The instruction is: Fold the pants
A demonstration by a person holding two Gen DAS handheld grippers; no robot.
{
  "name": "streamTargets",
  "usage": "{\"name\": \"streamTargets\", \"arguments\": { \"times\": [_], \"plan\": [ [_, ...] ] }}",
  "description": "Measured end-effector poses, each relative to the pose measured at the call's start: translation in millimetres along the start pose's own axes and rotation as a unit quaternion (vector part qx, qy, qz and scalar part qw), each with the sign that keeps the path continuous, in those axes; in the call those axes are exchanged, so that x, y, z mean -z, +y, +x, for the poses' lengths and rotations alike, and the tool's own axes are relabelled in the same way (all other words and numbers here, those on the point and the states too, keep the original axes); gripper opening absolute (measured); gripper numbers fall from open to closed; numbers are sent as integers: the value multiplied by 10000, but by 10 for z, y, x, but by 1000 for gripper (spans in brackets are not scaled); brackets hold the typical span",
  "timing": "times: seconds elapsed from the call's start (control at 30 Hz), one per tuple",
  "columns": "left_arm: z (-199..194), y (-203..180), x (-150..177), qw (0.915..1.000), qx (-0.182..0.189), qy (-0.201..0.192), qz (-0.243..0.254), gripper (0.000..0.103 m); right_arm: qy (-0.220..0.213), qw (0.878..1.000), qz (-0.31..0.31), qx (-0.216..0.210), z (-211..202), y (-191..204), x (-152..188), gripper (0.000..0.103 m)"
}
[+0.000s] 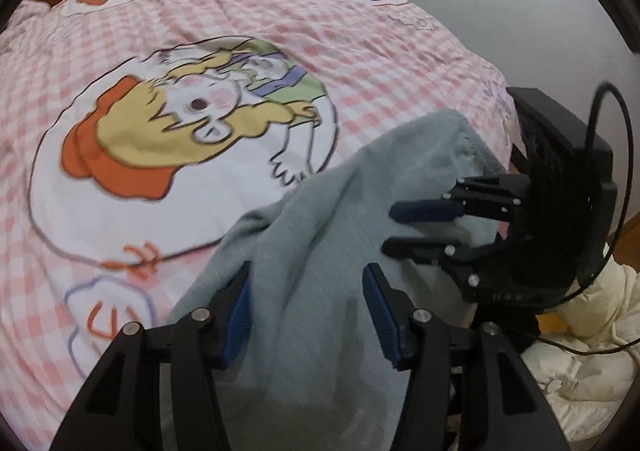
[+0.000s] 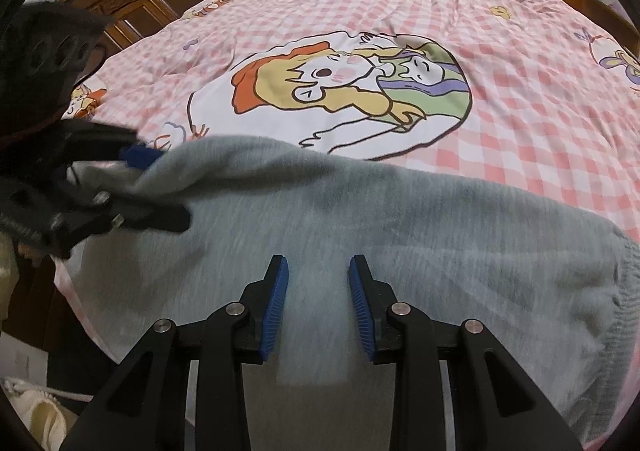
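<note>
Both tools [image 1: 306, 315] [image 2: 319, 301] gape, grey pants [image 2: 400, 235] lying between their fingers.

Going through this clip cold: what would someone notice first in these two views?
The big cartoon print of a child in an orange hat, mid-bed on the pink checked cover, catches the eye first. Next, the grey pants lie along the near edge of the bed. Both claws stand open over them: the left claw at one end, the right claw nearer the ribbed end.
</note>
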State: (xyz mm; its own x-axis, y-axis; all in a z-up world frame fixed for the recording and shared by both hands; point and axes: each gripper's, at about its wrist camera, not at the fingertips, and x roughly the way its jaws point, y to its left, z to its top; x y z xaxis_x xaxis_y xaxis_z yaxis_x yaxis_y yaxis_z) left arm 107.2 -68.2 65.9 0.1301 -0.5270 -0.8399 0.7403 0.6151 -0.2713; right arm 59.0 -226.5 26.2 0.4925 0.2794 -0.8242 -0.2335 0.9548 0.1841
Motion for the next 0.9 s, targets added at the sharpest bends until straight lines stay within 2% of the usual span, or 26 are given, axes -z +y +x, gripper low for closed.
{"name": "streamTargets", "arguments": {
  "times": [0.1, 0.17, 0.23, 0.33, 0.4, 0.53, 0.6, 0.73, 0.8, 0.83, 0.9],
  "plan": [
    [36, -123, -44, 9983, 565, -16, 121, 61, 32, 10000, 10, 1, -39, -27, 50, 33],
    [61, -200, -57, 9967, 794, -57, 175, 67, 50, 10000, 16, -10, -63, -53, 94, 33],
    [127, -221, -52, 9965, 811, -41, 175, 69, 66, 10000, 32, -43, -74, -72, 137, 33],
    [277, -127, -25, 9965, 808, 147, -124, 69, 74, 9999, 55, -96, -73, -103, 188, 33],
    [265, -84, -33, 9955, 897, 41, -288, 68, 74, 9999, 77, -110, -70, -112, 200, 33],
    [213, -49, -129, 9956, 793, -273, -429, 68, 65, 9999, 74, -113, -72, -110, 213, 33],
    [189, -7, -199, 9953, 734, -400, -481, 61, 52, 9999, 81, -115, -76, -111, 214, 33],
    [147, 155, -322, 9944, 640, -576, -618, 56, 42, 9999, 62, -132, -65, -117, 214, 33],
    [188, 301, -415, 9944, 582, -532, -706, 40, 39, 9999, 64, -135, -64, -117, 216, 33],
    [220, 345, -426, 9946, 555, -489, -734, 36, 37, 9999, 68, -133, -64, -117, 217, 33],
    [344, 488, -469, 9956, 433, -283, -778, 20, 29, 9999, 74, -134, -66, -122, 221, 33]
  ]
}}
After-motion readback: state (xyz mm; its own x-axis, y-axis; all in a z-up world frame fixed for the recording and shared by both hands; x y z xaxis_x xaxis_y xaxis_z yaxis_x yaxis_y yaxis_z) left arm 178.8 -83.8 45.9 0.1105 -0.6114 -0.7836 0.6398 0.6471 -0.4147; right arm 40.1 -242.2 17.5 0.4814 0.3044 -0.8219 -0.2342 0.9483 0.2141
